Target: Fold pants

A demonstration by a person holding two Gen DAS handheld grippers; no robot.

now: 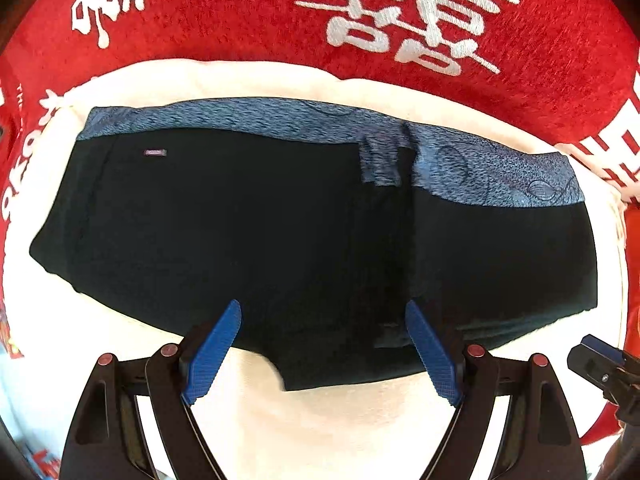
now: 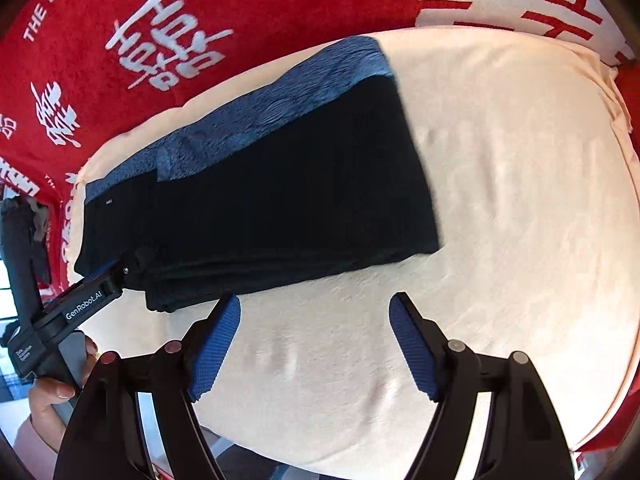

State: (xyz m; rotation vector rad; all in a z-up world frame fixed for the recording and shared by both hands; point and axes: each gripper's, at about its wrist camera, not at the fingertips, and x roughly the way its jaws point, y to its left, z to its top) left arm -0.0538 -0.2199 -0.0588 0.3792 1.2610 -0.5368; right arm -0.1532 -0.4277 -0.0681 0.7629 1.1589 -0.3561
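The black pants with a blue patterned waistband lie folded into a flat rectangle on a cream cloth. My left gripper hangs open just above the near edge of the pants, nothing between its blue pads. In the right wrist view the same pants lie up and to the left, and my right gripper stands open over bare cream cloth, clear of the fabric. The left gripper shows there at the pants' left end, held by a hand.
A red blanket with white characters surrounds the cream cloth on the far side and both flanks. The right gripper's tip pokes in at the lower right of the left wrist view. Bare cream cloth stretches right of the pants.
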